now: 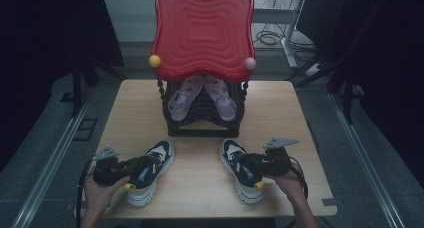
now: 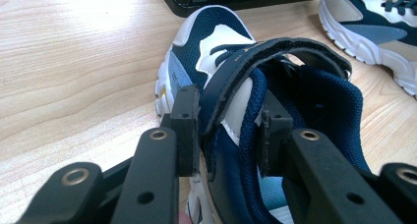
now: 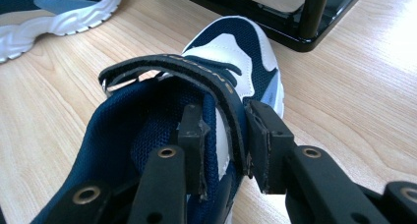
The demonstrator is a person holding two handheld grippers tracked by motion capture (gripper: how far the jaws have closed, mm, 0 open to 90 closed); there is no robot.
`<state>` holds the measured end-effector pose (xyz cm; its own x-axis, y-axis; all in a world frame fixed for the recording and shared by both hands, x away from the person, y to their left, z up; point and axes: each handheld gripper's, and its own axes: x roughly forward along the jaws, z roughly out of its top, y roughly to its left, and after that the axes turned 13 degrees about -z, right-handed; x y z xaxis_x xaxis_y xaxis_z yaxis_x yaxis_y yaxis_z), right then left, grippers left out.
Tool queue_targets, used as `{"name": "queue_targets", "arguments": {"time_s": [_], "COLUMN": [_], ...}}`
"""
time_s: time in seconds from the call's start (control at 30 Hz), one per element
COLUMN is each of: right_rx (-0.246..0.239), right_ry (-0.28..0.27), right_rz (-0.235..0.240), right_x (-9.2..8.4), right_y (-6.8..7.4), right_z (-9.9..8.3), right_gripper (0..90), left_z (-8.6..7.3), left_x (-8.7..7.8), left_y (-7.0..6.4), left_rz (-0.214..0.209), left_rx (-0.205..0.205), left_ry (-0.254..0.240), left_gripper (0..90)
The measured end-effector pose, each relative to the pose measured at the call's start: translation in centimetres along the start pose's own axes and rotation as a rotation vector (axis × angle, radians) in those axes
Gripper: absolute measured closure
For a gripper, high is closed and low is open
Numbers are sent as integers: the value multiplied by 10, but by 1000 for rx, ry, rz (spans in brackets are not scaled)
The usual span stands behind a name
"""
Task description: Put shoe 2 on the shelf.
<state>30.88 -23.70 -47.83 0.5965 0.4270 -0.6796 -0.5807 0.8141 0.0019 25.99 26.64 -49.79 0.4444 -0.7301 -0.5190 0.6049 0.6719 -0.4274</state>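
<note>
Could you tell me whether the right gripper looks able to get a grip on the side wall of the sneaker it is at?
Probably yes: the right gripper already straddles the right sneaker's side wall and strap, nothing blocking.

Lab-style recording bay: lone wooden worktop (image 1: 280, 118), black curtains (image 1: 45, 28) around, floor rails (image 1: 55, 153), loose cables (image 1: 270, 37).

Dim high view; bright, glary closeups.
</note>
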Motion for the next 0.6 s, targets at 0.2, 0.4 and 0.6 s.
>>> {"name": "queue_targets", "arguments": {"time_s": [0.2, 0.4, 0.6], "right_rx": [15, 12, 26], "right_ry": [-25, -70, -134], "right_rz": [16, 11, 35], "right_x": [-3, -9, -19], "right_y": [-3, -4, -6], "right_z": [-4, -9, -14], "right_gripper": [703, 703, 705], "left_z": [0, 0, -1], "left_x": [-3, -9, -13], "left_y": [-2, -2, -2], "left_rz": [-20, -38, -57], "left_rx": [-14, -30, -40], "left_ry": [-35, -88, -122], "left_gripper": [679, 679, 679]}}
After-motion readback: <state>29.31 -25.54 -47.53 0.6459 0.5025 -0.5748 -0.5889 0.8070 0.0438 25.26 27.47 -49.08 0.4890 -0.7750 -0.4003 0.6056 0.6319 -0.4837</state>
